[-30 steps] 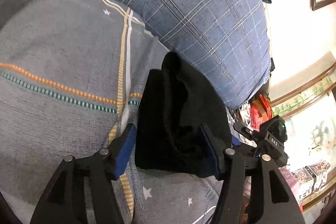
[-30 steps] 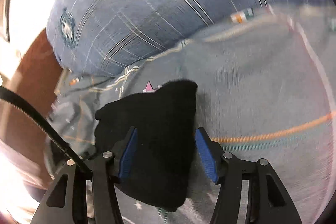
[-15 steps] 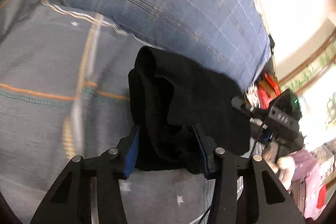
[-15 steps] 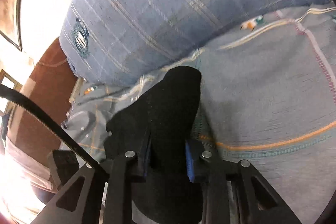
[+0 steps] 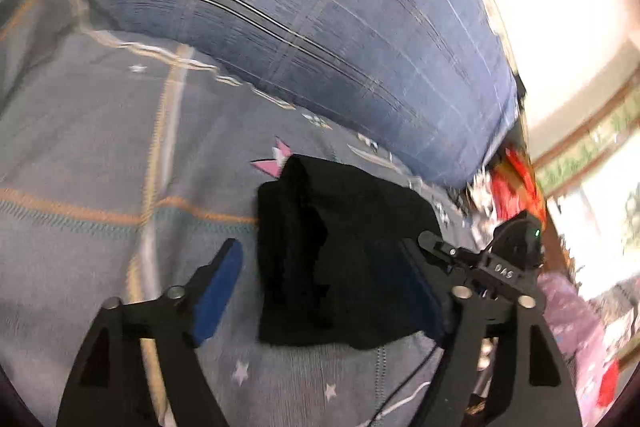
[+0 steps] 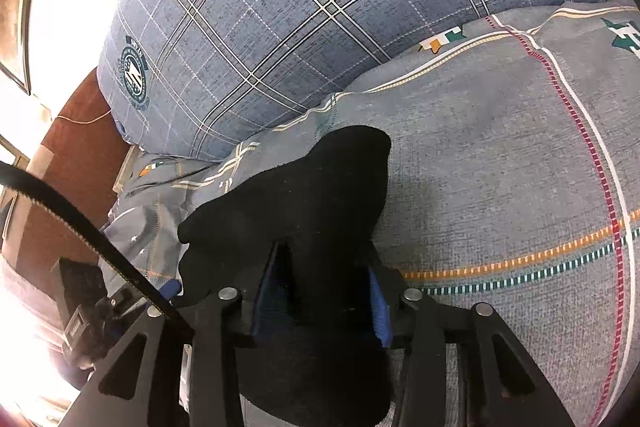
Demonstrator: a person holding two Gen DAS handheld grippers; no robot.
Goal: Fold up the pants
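The black pants [image 5: 340, 259] lie as a small folded bundle on the grey bedsheet [image 5: 100, 147], just in front of the blue plaid pillow [image 5: 320, 27]. My left gripper [image 5: 328, 291] is open, its blue-padded fingers [image 5: 220, 287] standing wide on either side of the bundle. In the right wrist view the pants [image 6: 304, 203] are pinched between the blue pads of my right gripper [image 6: 320, 291], which is shut on the fabric. The right gripper [image 5: 492, 267] also shows at the bundle's right edge in the left wrist view.
The plaid pillow [image 6: 320, 7] fills the back of the bed. The sheet [image 6: 500, 167] carries orange, green and red stripes. Off the bed's edge are a brown headboard or floor [image 6: 76, 147] and red and pink clutter [image 5: 516, 191].
My left gripper has opened and let go of the pants. My right gripper stays shut on them, and the bundle has shifted away from the pillow.
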